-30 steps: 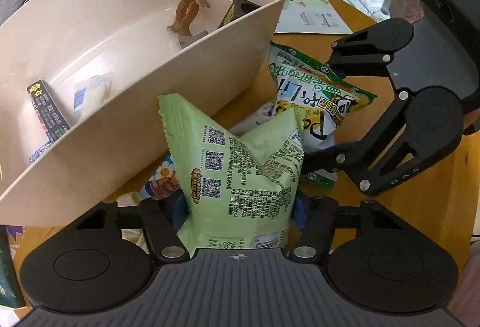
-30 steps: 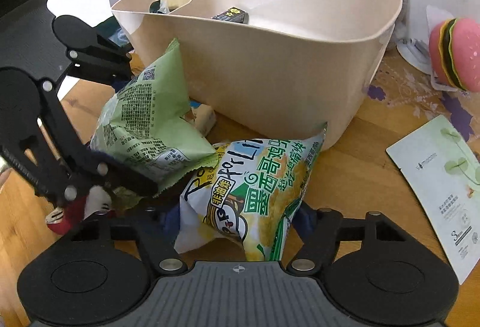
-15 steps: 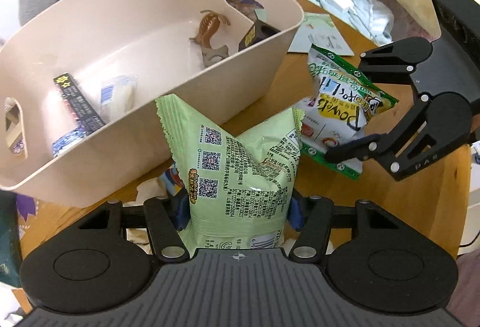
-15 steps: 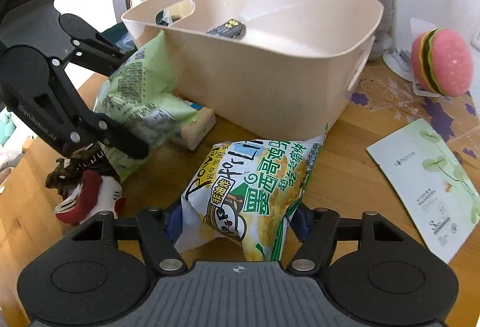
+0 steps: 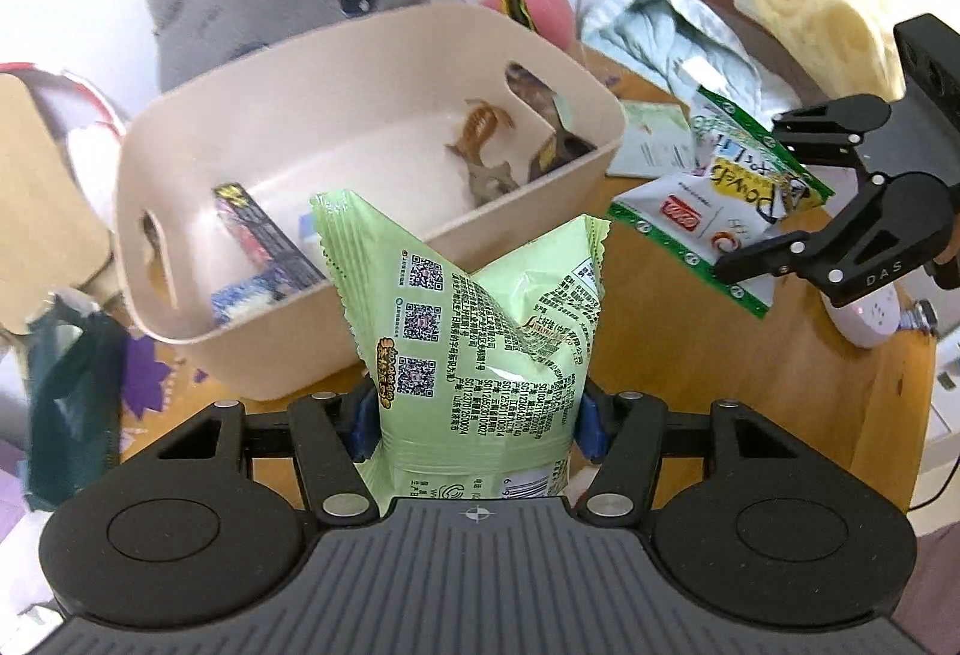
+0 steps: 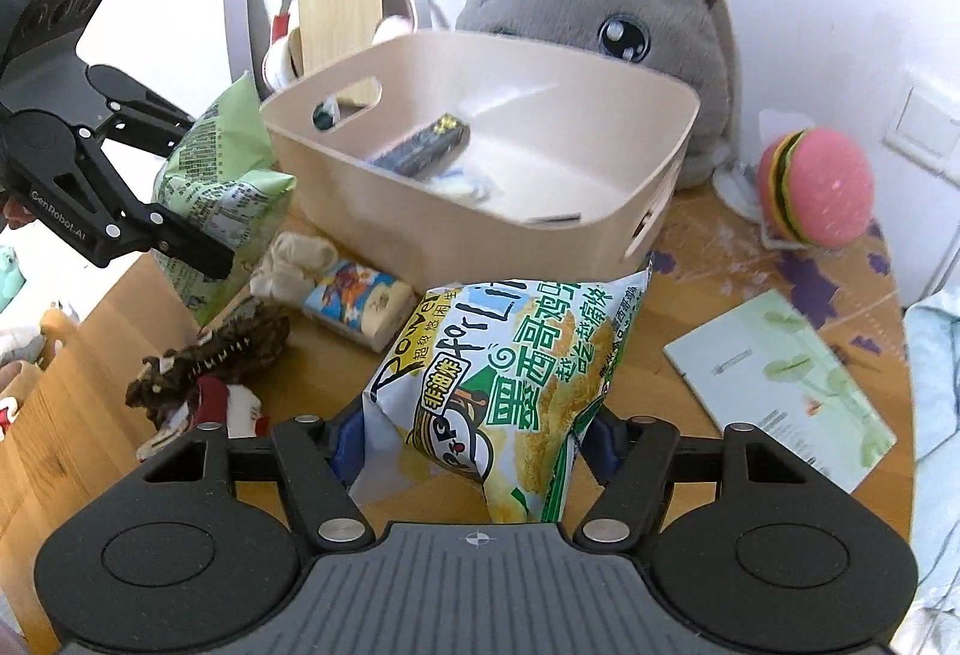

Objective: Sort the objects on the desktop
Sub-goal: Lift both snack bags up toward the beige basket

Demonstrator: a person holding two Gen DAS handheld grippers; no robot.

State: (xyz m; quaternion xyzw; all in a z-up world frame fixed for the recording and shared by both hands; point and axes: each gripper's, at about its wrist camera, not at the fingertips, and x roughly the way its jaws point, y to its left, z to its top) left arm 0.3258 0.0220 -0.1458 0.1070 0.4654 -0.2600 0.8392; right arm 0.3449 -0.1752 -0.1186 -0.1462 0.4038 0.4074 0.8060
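With both packets clear of the counter (image 6: 708,295), each gripper has a snack in its grasp. Over on the left, the left gripper (image 5: 474,418) clamps the pale green snack bag (image 5: 480,349) low down, its blue pads (image 5: 362,418) pressed into either side, and the bag stands upright with its crimped top fanning out just in front of the beige bin's (image 5: 288,349) near wall. From the right wrist view that same left gripper (image 6: 174,187) shows at the far left, holding the green bag (image 6: 225,193) just beside the bin's (image 6: 492,241) left end.

Now the right gripper (image 6: 474,445): it pinches the white and green chip bag (image 6: 516,355) at its lower end, the packet tilting up toward the bin's near wall. Seen from the left wrist view, the right gripper (image 5: 762,199) carries the chip bag (image 5: 720,193) to the right of the bin, apart from it.

Inside the bin lie a dark box (image 5: 264,229), a brown hair claw (image 5: 480,129) and a few small items. Behind it sits a grey plush toy (image 6: 606,6), with a burger toy (image 6: 816,187) far right. On the counter rest a pale green sachet (image 6: 780,385), a small cartoon packet (image 6: 360,304) and a dark dinosaur toy (image 6: 222,355).
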